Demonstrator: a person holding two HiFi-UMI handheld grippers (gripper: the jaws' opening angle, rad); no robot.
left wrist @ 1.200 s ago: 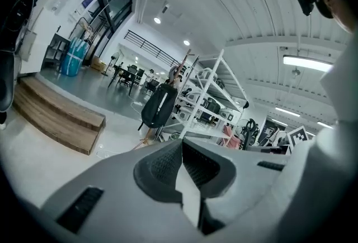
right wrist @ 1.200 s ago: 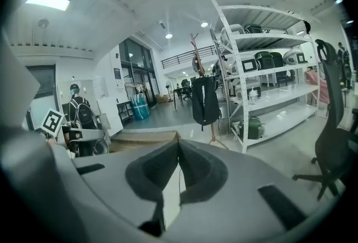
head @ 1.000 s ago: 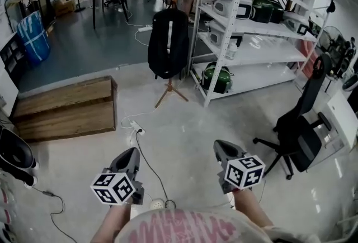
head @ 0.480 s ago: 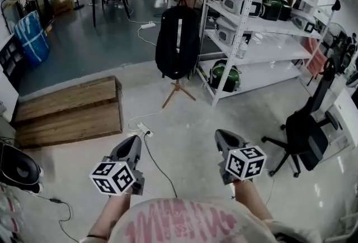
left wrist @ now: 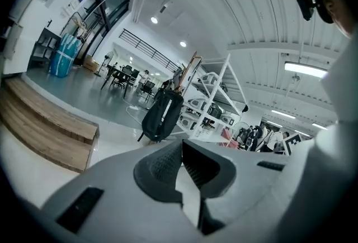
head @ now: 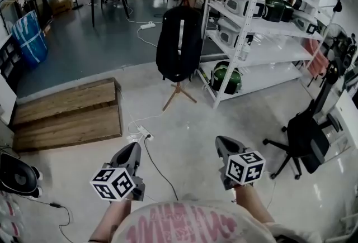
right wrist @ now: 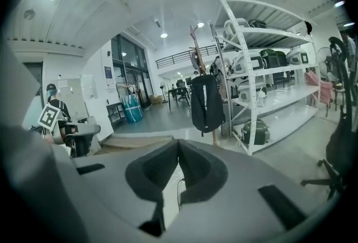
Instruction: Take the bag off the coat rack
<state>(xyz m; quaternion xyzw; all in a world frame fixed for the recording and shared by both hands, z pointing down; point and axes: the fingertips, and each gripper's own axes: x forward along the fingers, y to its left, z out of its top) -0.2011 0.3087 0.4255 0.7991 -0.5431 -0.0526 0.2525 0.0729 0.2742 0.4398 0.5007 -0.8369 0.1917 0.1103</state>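
A black backpack (head: 179, 43) with a pale vertical stripe hangs from a wooden coat rack (head: 178, 91) on splayed legs, well ahead of me on the pale floor. It also shows in the left gripper view as the backpack (left wrist: 161, 115) and in the right gripper view as the backpack (right wrist: 206, 104) under the rack's pole (right wrist: 198, 55). My left gripper (head: 134, 151) and right gripper (head: 222, 144) are held low and near me, both pointing toward the bag, far short of it. Both are shut with nothing between the jaws.
White metal shelving (head: 263, 24) with helmets and boxes stands right of the rack. A black office chair (head: 305, 136) is at the right. A low wooden platform (head: 67, 113) lies at the left. A white power strip and cable (head: 142, 136) trail on the floor ahead.
The backpack and rack have come closer and sit larger in the head view as I move toward them. Both grippers keep their places in front of me, still shut.
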